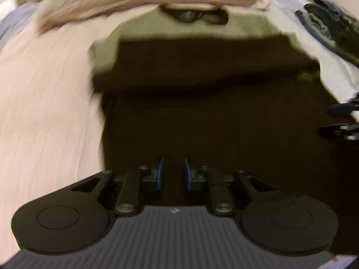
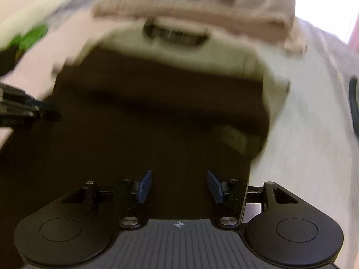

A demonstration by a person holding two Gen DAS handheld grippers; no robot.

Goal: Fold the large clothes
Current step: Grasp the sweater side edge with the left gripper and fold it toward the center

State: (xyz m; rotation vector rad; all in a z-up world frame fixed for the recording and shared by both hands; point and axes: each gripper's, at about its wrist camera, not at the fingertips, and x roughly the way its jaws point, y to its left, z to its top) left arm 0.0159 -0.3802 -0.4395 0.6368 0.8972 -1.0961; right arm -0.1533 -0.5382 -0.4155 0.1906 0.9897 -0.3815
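Dark brown garment (image 1: 202, 116) lies flat under left gripper (image 1: 174, 170), jaws slightly apart, empty. Right gripper (image 2: 179, 186) spread, empty, above same garment. No legible writing.

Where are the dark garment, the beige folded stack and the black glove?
Dark garment (image 1: 213, 116): left wrist view, its flat middle.
Beige stack (image 2: 202, 6): right wrist view, its front folds.
Black glove (image 1: 329, 27): left wrist view, its palm.

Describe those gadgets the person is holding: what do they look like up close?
Both look alike: a black body with a ribbed grey top plate, a round black disc on either side, black link arms with silver screws, and two fingers faced with blue pads. That holds for the left gripper and the right gripper.
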